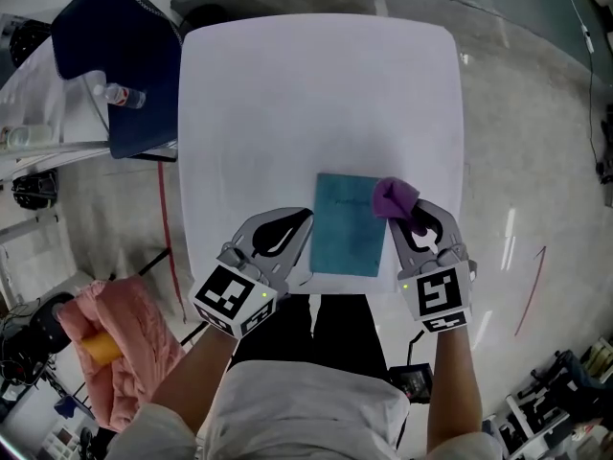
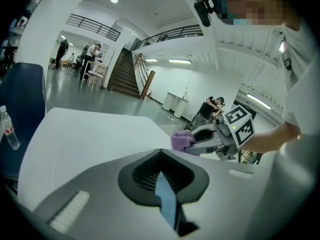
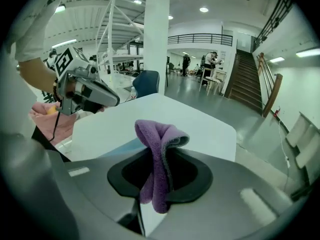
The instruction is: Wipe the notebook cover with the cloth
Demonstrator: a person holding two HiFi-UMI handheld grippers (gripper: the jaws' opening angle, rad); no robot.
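A teal notebook (image 1: pixel 345 226) lies flat near the front edge of the white table (image 1: pixel 316 94). My left gripper (image 1: pixel 305 224) is at the notebook's left edge, shut on it; a thin blue edge of the notebook (image 2: pixel 167 198) shows between its jaws. My right gripper (image 1: pixel 402 211) is shut on a bunched purple cloth (image 1: pixel 394 196), which hangs folded between the jaws (image 3: pixel 159 151). The cloth sits at the notebook's upper right corner; whether it touches the cover, I cannot tell. From the left gripper view the cloth (image 2: pixel 181 141) shows across the table.
A dark blue chair (image 1: pixel 115 56) with a water bottle (image 1: pixel 124 95) stands left of the table. A pink bundle (image 1: pixel 129 348) lies on the floor at lower left. The person's legs are against the table's front edge.
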